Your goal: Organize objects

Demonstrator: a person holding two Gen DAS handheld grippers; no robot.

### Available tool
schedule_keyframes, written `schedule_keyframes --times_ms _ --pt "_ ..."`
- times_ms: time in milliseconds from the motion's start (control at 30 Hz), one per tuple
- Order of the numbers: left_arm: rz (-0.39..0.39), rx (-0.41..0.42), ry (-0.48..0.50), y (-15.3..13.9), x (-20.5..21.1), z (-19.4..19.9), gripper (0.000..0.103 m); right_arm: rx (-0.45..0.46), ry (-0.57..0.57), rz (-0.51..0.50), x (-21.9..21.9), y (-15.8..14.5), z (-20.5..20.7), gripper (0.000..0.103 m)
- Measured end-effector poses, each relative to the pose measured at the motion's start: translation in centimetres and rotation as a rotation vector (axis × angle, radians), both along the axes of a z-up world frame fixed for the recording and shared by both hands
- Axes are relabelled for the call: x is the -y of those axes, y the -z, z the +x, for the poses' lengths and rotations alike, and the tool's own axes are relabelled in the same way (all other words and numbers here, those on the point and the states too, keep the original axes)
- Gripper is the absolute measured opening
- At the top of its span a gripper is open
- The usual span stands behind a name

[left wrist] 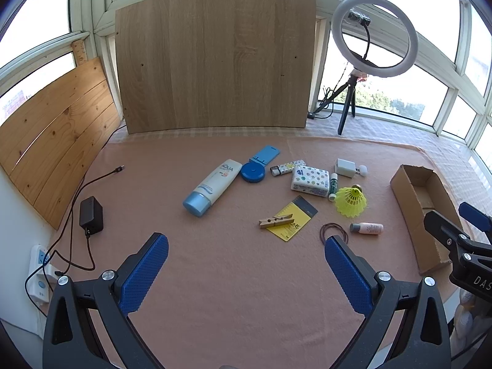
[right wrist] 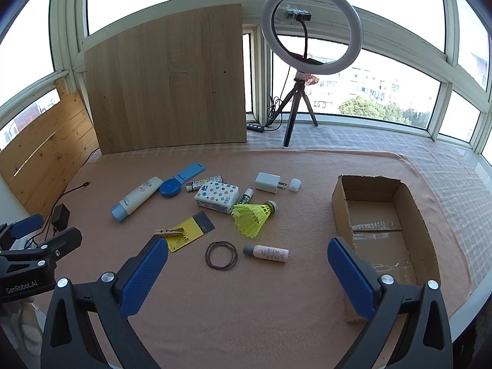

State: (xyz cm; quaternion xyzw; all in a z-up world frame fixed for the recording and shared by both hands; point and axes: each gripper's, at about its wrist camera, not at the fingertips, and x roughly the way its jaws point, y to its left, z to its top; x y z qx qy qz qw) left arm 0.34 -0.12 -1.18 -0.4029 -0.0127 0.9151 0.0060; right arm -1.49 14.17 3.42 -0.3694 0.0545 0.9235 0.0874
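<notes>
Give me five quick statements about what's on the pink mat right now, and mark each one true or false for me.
1. The cardboard box holds no loose items. True.
2. The wooden clothespin lies partly on the yellow card. True.
3. The left tool is shut on the sunscreen tube. False: it is open with nothing between its fingers, and the tube lies on the mat.
4. The yellow shuttlecock is inside the box. False: it lies on the mat, left of the box.
5. The brown hair ties lie beside the small pink bottle. True.
</notes>
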Motion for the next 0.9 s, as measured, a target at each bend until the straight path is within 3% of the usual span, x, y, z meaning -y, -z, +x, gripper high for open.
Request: schedule_keyframes --times_ms 900 --pt "0.001 0.004 0.006 0.10 -0.42 0.25 0.103 0.009 -0.003 -0.007 0.07 0.12 0.06 0.102"
